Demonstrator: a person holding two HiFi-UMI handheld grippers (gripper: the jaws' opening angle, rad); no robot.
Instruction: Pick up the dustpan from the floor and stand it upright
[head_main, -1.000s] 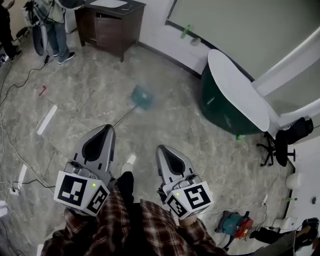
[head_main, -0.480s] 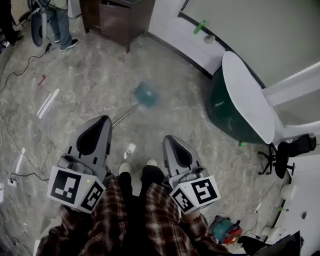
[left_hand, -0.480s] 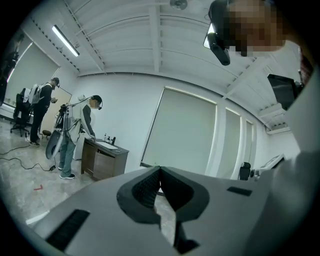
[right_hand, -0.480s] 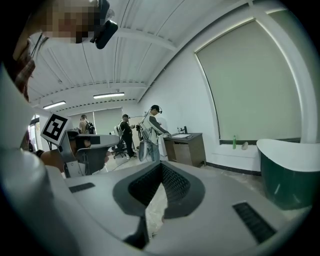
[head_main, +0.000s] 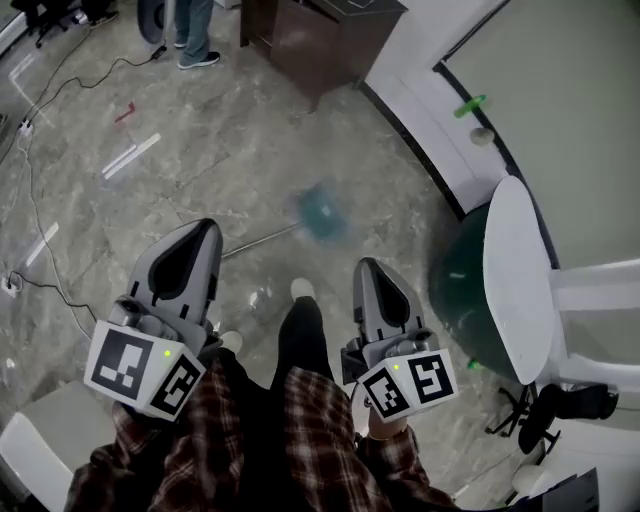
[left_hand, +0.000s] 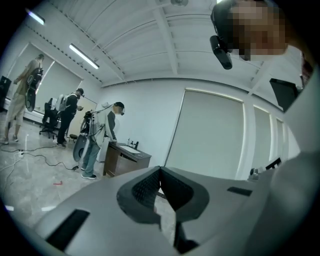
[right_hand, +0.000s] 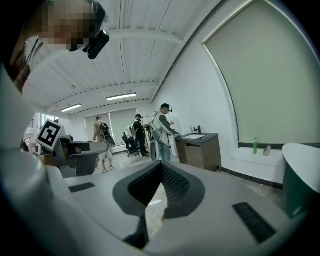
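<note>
lying flat on the grey marbled stone floor (head_main: 200, 150), nearer its right edge than its left: a blurred teal plastic long-handled dustpan (head_main: 322, 212). well short of it, touching nothing: grey left gripper (head_main: 205, 228) and grey right gripper (head_main: 368, 265), both pinched shut, empty.

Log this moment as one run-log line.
stage: before pickup | dustpan: lying on floor, untouched | left gripper: shut, empty | right gripper: shut, empty
</note>
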